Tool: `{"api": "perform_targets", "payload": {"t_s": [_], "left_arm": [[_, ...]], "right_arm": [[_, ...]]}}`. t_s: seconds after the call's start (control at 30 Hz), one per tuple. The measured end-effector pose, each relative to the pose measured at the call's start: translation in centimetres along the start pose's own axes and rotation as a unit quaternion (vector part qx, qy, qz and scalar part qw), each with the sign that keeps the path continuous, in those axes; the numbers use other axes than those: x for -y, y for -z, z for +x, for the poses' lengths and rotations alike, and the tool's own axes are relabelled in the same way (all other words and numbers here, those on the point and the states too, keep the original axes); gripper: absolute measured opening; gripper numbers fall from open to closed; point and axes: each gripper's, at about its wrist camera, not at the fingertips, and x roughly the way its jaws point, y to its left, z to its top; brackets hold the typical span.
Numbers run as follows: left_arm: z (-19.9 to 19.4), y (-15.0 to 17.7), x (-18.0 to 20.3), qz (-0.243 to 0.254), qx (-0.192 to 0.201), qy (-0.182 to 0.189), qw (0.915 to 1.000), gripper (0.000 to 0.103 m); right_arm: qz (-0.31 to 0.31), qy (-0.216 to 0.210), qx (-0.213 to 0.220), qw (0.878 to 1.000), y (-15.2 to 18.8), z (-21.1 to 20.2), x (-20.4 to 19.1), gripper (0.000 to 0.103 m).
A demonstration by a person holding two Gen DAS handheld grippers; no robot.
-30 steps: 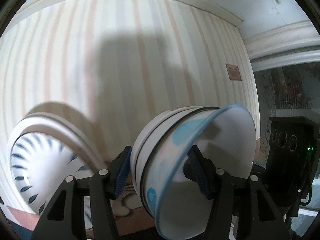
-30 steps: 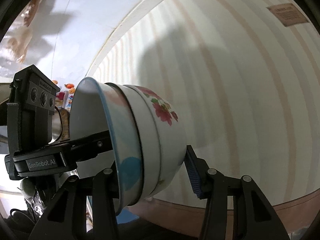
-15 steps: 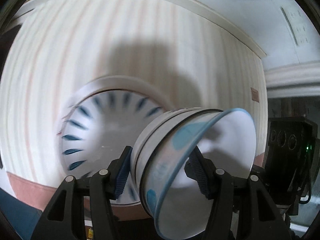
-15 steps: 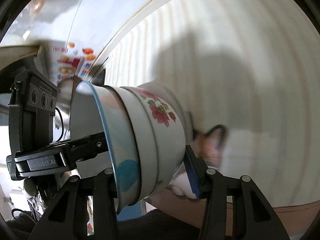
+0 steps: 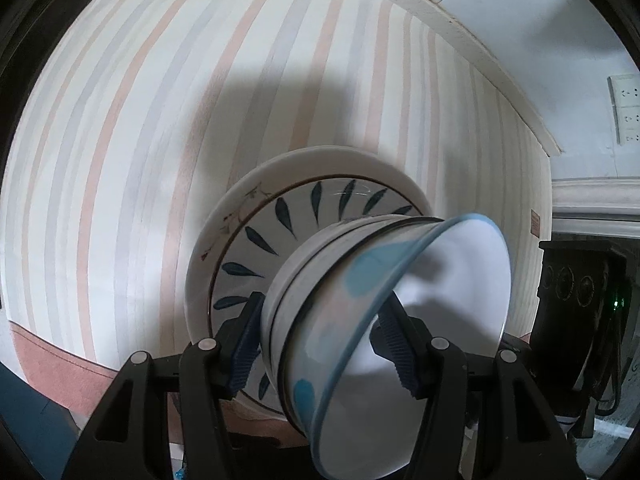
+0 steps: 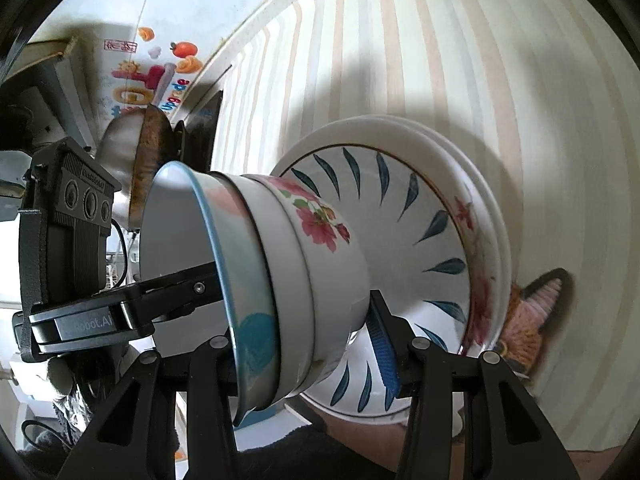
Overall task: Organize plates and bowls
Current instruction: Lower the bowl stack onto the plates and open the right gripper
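Striped cloth covers the table [image 5: 120,168], where the plate stack [image 5: 256,216] lies; the nested bowls [image 6: 288,280], carried tilted above it, appear not yet set down. Left tool [image 5: 320,344] and right tool [image 6: 304,344], angled downward, each clamp the bowls' wall at six o'clock.
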Motion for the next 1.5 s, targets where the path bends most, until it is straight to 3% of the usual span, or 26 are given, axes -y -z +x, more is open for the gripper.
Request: {"api": "perform_targets", "payload": {"t_s": [0.67,0.93,1.27,1.33,1.37,1.47,1.5], "left_arm": [[0.6,-0.7,0.8,0.014,-0.005,-0.008,0.9999,0.055],[0.4,-0.6,1.5,0.028,0.000,-0.023,0.9993,0.055],[-4.6,2.1,2.6,0.062,0.075,-0.100,0.9902,0.055],[-6.0,2.9,2.7,0.072,0.095,-0.114,0.9862,0.055],[-6.7,3.3,2.6,0.078,0.106,-0.123,0.9837,0.058],[-8.1,4.4,2.8,0.086,0.131,-0.138,0.9780,0.083],[-8.7,4.9,2.7,0.086,0.143,-0.141,0.9758,0.088]], "right_arm": [[0.030,0.015,0.002,0.999,-0.8,0.8,1.0,0.049],[0.024,0.052,0.011,0.998,-0.6,-0.3,0.5,0.049],[-0.008,0.124,0.060,0.990,0.3,-4.3,-2.7,0.050],[-0.011,0.145,0.073,0.987,0.8,-5.6,-3.5,0.055],[-0.013,0.156,0.080,0.984,1.1,-6.1,-3.8,0.058],[-0.025,0.199,0.106,0.974,2.3,-8.1,-5.4,0.076],[-0.031,0.210,0.117,0.970,2.8,-8.8,-6.0,0.082]]}}
